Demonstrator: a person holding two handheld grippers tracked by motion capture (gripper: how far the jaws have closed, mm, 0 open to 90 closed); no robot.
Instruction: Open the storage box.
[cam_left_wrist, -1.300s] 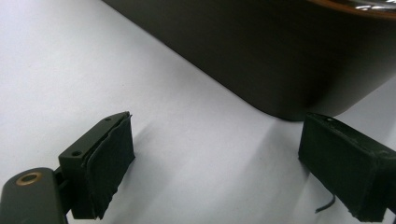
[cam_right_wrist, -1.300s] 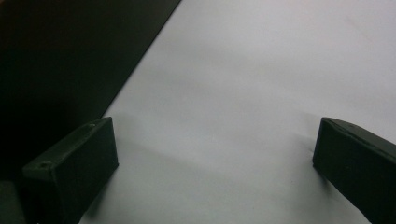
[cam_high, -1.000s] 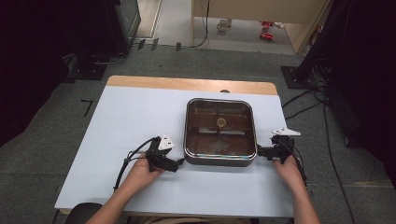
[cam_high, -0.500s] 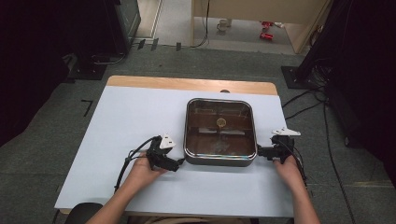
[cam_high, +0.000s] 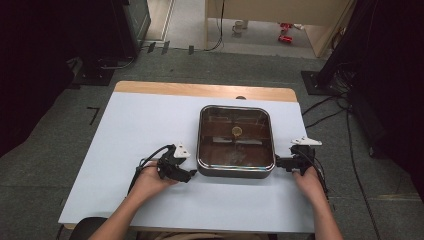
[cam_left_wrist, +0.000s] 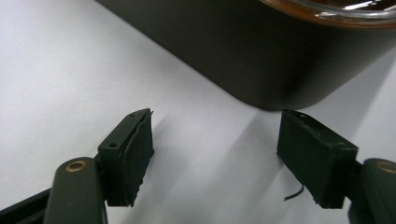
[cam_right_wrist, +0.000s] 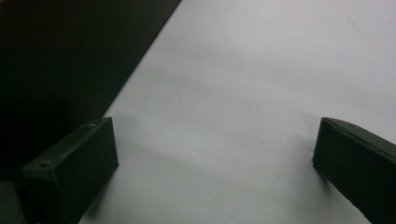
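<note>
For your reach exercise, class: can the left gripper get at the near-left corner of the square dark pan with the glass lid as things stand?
Probably yes. The left gripper, whose jaws have just been closing, holds nothing, and only bare white tabletop lies between it and the square dark pan with the glass lid.

No text, label, brand, number or sign can be read anywhere in these views.
</note>
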